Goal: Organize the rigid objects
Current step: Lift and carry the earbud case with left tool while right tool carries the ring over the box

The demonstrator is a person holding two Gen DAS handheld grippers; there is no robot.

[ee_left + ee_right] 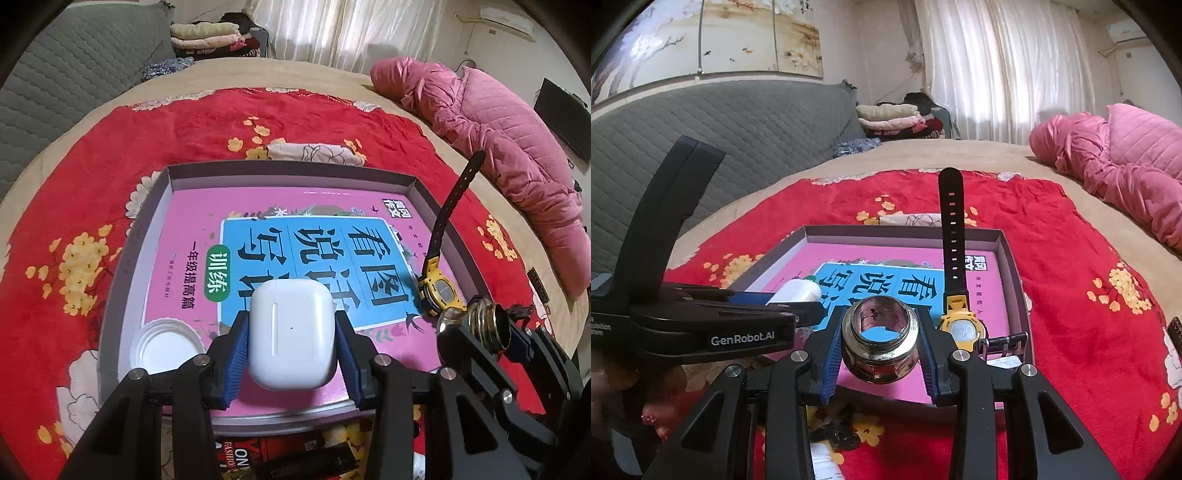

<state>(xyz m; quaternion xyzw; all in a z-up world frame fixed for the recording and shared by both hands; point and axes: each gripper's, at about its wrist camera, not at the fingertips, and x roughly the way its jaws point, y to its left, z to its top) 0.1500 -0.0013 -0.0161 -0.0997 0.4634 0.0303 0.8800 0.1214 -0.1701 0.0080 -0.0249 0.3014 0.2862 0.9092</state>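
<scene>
My left gripper [291, 354] is clamped on a white earbud case [291, 334], its blue pads [236, 360] pressed against the case's two sides; I hold the case above the near part of a shallow grey box tray [168, 184]. My right gripper [881, 350] is clamped on a threaded metal fitting [880, 341], open mouth facing the camera, held over the tray's near edge; in the left wrist view this fitting [476, 330] appears just right of the case.

Inside the tray lies a pink book [192, 229] with a blue title panel, covering most of the floor. A white plastic lid [166, 345] rests in the tray's near left corner, beside the book. A yellow and black wristwatch [962, 326] sits on the book near the tray's right wall, one black strap [952, 221] standing upright, the buckle end lying toward the right wall.

The tray rests on a red floral blanket [92, 177] spread over a bed. A pink quilted jacket [498, 140] lies well apart at the far right, and a grey padded headboard [738, 129] stands at the left.
</scene>
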